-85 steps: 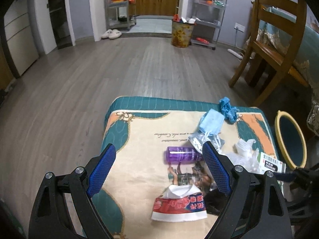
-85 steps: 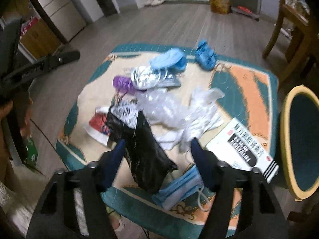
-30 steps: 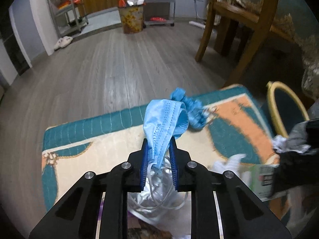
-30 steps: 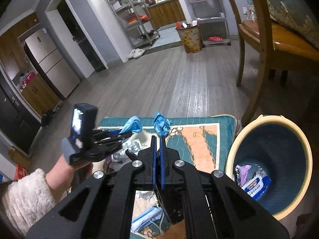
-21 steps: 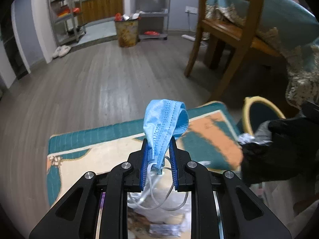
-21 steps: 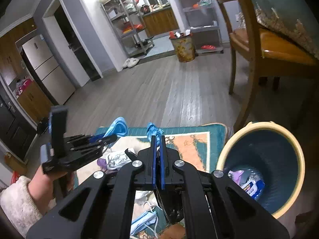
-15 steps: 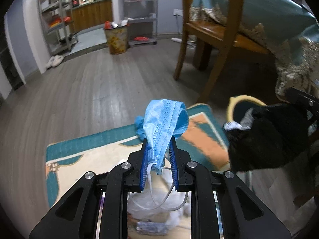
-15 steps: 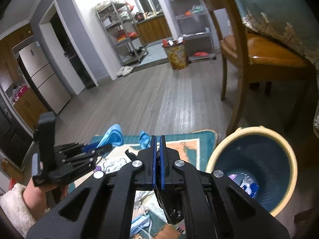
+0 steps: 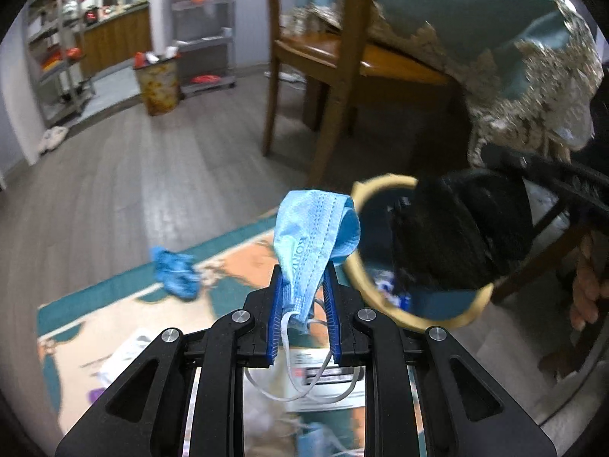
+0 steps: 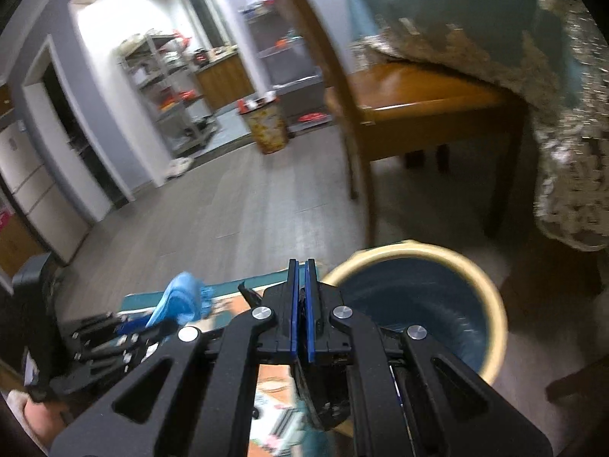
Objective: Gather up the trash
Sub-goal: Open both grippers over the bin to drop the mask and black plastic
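My left gripper [image 9: 302, 280] is shut on a light blue face mask [image 9: 312, 224], whose white ear loops dangle below the fingers. It hangs over the right end of the patterned mat [image 9: 95, 304], just left of the blue bin with a yellow rim [image 9: 380, 184]. My right gripper [image 10: 300, 278] is shut on a black plastic bag [image 10: 323, 400], which hangs under the fingers at the bin's near-left rim [image 10: 495, 304]. In the left wrist view the black bag [image 9: 456, 236] covers much of the bin's opening. Some wrappers lie inside the bin.
A crumpled blue glove [image 9: 175, 274] and a white printed box [image 9: 323, 373] lie on the mat with other litter. A wooden chair [image 9: 323, 57] and a table under a teal cloth [image 9: 495, 38] stand behind the bin. A second patterned bin [image 9: 158, 83] stands far off.
Both grippers have swung right towards the yellow-rimmed bin, each keeping its load. The black bag has come over the bin's opening, and the mask has reached the mat's right end.
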A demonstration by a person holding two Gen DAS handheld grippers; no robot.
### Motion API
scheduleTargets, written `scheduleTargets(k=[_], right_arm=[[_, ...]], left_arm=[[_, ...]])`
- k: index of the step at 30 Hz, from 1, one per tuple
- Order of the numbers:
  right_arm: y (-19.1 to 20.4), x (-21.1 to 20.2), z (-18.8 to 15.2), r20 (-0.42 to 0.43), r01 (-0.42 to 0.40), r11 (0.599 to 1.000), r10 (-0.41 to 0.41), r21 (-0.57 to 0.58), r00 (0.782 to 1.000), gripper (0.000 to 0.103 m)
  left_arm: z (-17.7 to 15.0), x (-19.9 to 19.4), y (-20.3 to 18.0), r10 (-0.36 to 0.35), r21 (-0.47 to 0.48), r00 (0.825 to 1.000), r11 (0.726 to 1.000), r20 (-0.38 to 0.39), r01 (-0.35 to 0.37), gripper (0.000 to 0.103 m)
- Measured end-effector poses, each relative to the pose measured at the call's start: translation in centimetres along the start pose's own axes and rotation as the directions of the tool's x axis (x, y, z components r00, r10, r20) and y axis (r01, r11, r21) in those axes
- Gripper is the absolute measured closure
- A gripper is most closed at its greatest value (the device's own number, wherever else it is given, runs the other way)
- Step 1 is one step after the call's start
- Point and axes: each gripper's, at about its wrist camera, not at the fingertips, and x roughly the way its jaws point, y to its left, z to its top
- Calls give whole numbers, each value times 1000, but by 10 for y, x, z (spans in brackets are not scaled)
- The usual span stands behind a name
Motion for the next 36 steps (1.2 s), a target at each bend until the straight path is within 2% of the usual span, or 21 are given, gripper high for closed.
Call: scheduleTargets(k=[3,7,14,21,23,25,30,36], right_arm=[[-20,3,-1,2,54,998,-54,45,999,100],[-52,16,-9,-48,119,985,-114,127,992,100],[-76,30,-23,-108,185,975,-172,124,979,100],[-88,37,-28,-135,216,969,-200,118,971,100],[-91,39,-29,-139,206,970,-188,129,972,100],[-92,41,-31,-145,200,970,-180,137,973,97],[-84,39,-30,-121,210,970,-195,124,973,72],[-78,36,-25,-112,208,972,-196,110,974,71]], left_arm=[[-2,20,-20,-39,14,999,999,-36,40,81],[-6,47,-45,-81,31,993,996,-86,84,81],[-13,86,-81,-104,101,983,988,-154,121,81],[-14,105,-101,-119,143,978,979,-174,145,81],[-15,107,-103,-107,160,979,978,-174,135,75],[-15,106,-102,-93,168,982,978,-165,121,61],[-12,102,-95,-75,162,986,982,-146,99,51],[-7,82,-81,-80,138,991,986,-106,94,48]])
